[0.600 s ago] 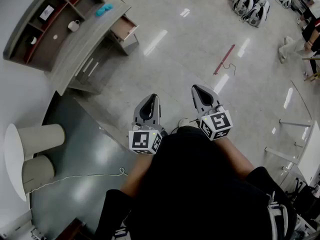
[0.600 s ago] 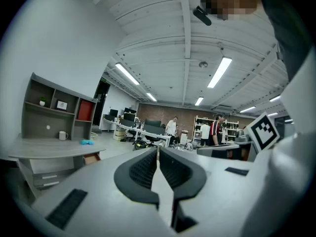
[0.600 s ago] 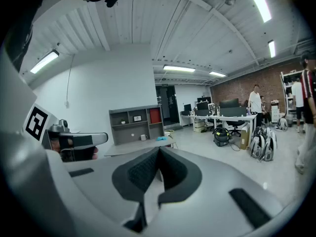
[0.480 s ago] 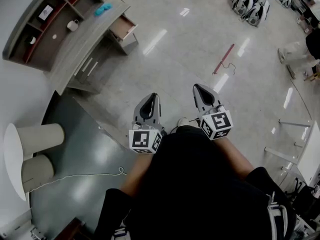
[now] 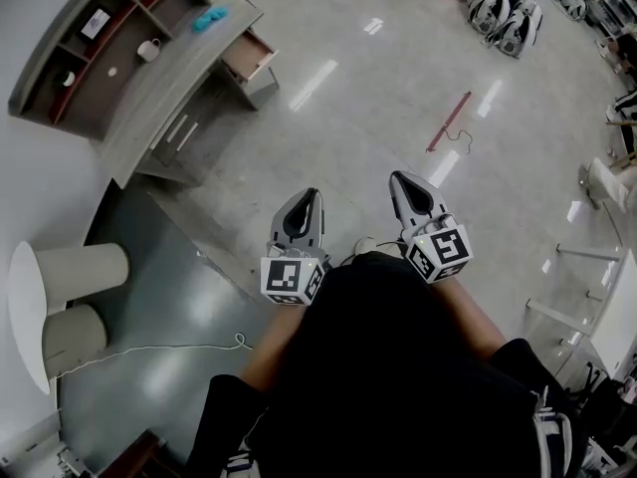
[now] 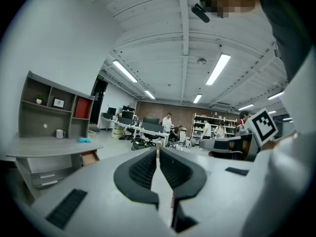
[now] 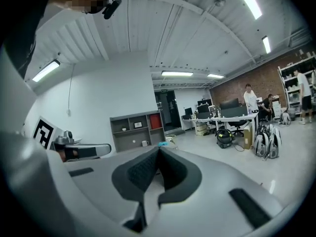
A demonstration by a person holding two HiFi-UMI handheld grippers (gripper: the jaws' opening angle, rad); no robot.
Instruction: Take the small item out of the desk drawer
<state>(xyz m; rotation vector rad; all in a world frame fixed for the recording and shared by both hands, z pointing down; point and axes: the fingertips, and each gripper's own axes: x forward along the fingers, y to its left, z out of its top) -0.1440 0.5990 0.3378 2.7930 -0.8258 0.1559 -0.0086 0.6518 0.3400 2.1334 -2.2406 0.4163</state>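
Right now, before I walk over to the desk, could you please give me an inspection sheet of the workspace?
Surface: grey desk with a shelf unit, far off at upper left; its top is mostly bare.
Job's things: drawer stands pulled out; its contents are too small to tell.
Clutter: blue item on the desk; white mug under the shelves.
Grippers: left gripper and right gripper both empty, jaws together, held over the floor well short of the desk.
Cables: white cord on the dark floor patch; thin cable beside a red stick.
Surroundings: glossy floor; bags at the far side.
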